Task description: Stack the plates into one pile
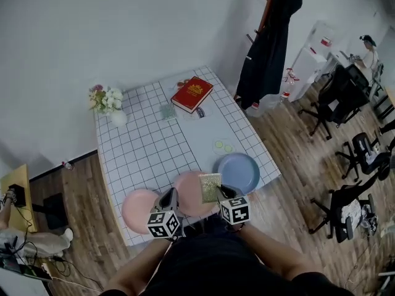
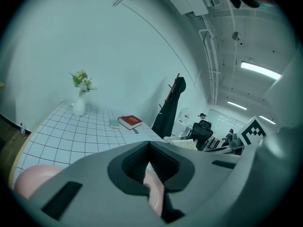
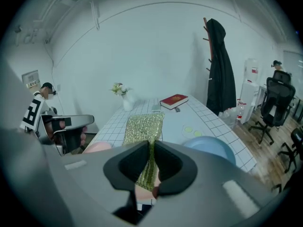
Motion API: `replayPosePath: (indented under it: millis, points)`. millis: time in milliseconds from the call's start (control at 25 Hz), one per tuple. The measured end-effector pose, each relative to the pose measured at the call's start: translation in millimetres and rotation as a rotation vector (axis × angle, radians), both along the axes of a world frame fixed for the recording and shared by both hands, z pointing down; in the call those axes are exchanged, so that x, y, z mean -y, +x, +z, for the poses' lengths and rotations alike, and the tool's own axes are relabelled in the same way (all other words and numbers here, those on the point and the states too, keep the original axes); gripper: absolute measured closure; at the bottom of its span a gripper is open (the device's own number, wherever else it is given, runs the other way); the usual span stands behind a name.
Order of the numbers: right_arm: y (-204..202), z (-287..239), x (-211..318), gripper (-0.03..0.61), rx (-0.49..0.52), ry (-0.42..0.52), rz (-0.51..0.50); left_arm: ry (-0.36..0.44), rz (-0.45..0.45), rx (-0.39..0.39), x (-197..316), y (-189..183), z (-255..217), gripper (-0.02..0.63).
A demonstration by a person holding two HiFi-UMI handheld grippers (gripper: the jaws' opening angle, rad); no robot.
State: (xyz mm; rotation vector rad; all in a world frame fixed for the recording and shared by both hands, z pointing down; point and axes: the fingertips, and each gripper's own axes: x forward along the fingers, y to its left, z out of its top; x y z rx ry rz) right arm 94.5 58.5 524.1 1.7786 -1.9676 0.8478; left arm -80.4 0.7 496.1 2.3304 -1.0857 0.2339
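A: Locating the plates on the gridded table [image 1: 154, 147]?
B: Blue plate [image 1: 239, 171] just ahead-right of my right gripper [image 1: 221, 191]; pink plates [image 1: 139, 209] flank my left gripper [image 1: 169, 196], nearer, jaws together, empty. Right clamps a gold glitter cloth [image 1: 210, 187].

Plain white walls [image 1: 123, 29] meet in a corner behind a table [image 1: 148, 147] spread with a white grid-lined cloth; a vase of flowers [image 1: 110, 103] and a red book [image 1: 192, 94] sit at its far end. The floor [image 1: 290, 153] is wood plank. Right of the table a coat stand [image 1: 264, 11] carries a dark coat [image 1: 271, 48] — beyond it, black office chairs [image 1: 336, 94] and a tall white unit [image 1: 311, 57]. Strip lights [image 2: 260, 71] glow on the ceiling
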Motion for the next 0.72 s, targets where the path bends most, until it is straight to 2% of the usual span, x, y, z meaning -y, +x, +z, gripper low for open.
replayPosePath:
  millis: [240,440,600,720]
  points:
    - [53.2,-15.3,-29.0,0.526,-0.023,0.029,0.141,-0.028,0.123,-0.007,-20.8,54.8,2.1,0.618]
    - [102.0,-11.1,-53.2,0.526,-0.025,0.026,0.260,-0.051,0.187,0.006,-27.4,91.6,10.8,0.618]
    - [134.7,-8.4,-68.8,0.525,-0.026,0.023,0.317,-0.077,0.221,0.024,-29.8,124.5,18.3,0.618]
    - [159.9,-3.4,-78.6,0.525,-0.020,0.016,0.335,-0.102,0.213,0.035,-28.9,150.3,24.1,0.618]
